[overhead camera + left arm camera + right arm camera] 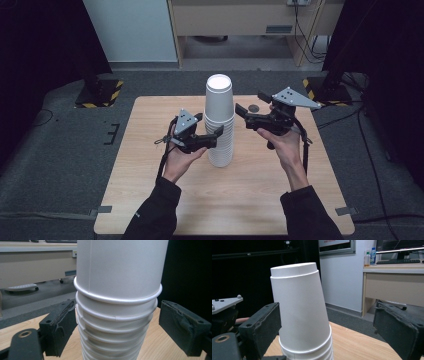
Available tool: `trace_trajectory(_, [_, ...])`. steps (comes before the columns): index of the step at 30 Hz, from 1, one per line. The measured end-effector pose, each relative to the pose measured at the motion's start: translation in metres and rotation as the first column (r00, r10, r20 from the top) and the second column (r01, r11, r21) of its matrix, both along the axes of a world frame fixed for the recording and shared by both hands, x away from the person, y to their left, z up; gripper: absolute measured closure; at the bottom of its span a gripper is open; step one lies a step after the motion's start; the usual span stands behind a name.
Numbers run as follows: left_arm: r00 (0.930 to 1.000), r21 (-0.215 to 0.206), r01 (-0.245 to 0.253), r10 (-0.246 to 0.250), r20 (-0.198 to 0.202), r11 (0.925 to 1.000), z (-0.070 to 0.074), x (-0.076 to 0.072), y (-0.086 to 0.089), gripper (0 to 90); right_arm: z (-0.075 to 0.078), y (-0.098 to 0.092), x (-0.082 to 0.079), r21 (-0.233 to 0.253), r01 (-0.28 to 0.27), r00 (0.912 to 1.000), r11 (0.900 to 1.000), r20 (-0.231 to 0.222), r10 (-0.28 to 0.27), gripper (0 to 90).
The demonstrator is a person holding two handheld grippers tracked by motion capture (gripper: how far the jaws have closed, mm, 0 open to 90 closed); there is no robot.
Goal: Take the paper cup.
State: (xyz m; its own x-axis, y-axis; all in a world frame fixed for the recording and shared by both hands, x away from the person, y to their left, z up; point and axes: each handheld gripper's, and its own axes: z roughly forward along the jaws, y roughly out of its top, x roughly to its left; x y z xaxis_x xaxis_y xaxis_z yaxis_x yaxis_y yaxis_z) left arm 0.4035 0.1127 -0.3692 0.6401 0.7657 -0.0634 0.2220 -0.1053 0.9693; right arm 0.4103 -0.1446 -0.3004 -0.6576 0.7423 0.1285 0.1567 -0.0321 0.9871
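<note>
Standing upside down near the middle of a light wooden tabletop [150,200], a little toward its far edge, is a tall stack of white paper cups [219,122], rims down and nested, the uppermost cup's flat base facing up. The left tongs [216,136] are held at the stack's left side, low on the rims; in the left gripper view the jaws stand open on either side of the stack, the left pad just beside the rims, the right one clear of them. The right tongs [248,104] are held near the stack's upper right, also open; in the right gripper view the top cup [299,307] rises between the spread jaws without touching either. A small dark round spot [254,108] sits on the tabletop near the far edge, beside the right tongs. Grey carpet [60,150] surrounds the tabletop, with black curtains at both sides, hazard-striped stand bases [100,92] beyond the far corners, and a pale wooden desk [240,20] against the back wall.
</note>
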Motion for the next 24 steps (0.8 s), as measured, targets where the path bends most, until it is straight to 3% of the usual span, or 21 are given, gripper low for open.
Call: trace_trajectory(24, [0.9994, -0.006, 0.035, -0.035, -0.002, 0.9994, -0.002, 0.014, -0.005, 8.9, -0.016, 0.05, 0.027, -0.086, -0.09, 0.996, 0.992, -0.014, 0.089, 7.2])
